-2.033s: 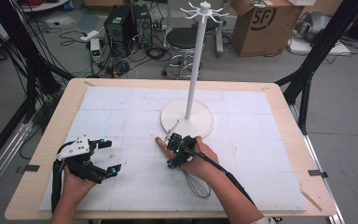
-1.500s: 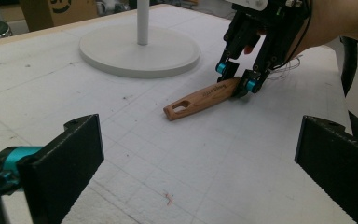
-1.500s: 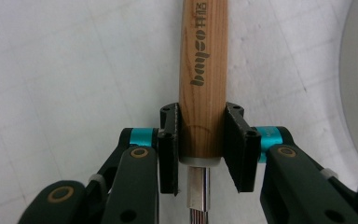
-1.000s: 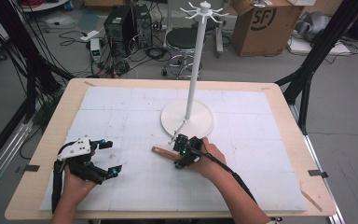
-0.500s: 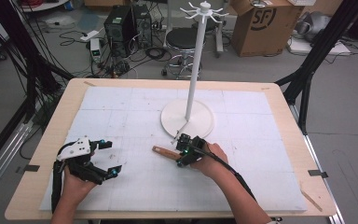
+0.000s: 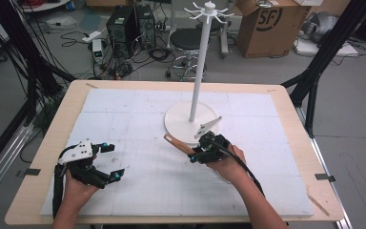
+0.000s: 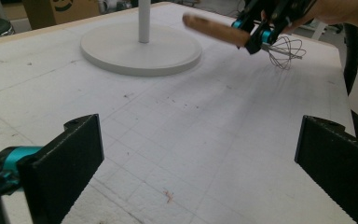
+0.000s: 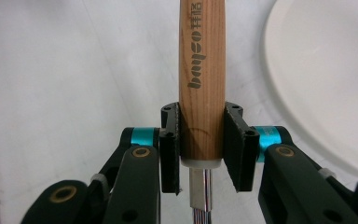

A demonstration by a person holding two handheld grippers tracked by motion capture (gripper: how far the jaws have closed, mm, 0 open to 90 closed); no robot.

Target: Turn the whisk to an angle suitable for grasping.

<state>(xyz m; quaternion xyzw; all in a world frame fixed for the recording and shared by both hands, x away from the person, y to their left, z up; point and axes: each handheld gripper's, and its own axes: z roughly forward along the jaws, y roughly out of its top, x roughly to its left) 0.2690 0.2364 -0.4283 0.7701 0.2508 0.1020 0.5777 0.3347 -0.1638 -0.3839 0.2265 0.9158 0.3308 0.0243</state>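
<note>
My right gripper (image 6: 194, 153) is shut on the wooden handle of a whisk (image 6: 176, 143), just in front of the white stand's round base (image 6: 181, 125). The handle points left and away, held above the mat. In the right gripper view the two pads clamp the handle (image 8: 201, 70) near its metal collar. The left gripper view shows the whisk (image 7: 212, 29) in the air, its wire loops (image 7: 284, 49) behind the right gripper (image 7: 256, 35). My left gripper (image 6: 114, 161) rests open near the table's front left, holding nothing.
A tall white stand (image 6: 198, 62) with hooks at its top rises from the base at the middle of the white foam mat (image 6: 124, 114). Beyond the table are a cardboard box (image 6: 267, 24), a stool (image 6: 188, 40) and cables on the floor.
The right gripper has shifted a little to the right with the whisk, and the handle has swung from pointing left to pointing left and away. The left gripper has stayed put.
</note>
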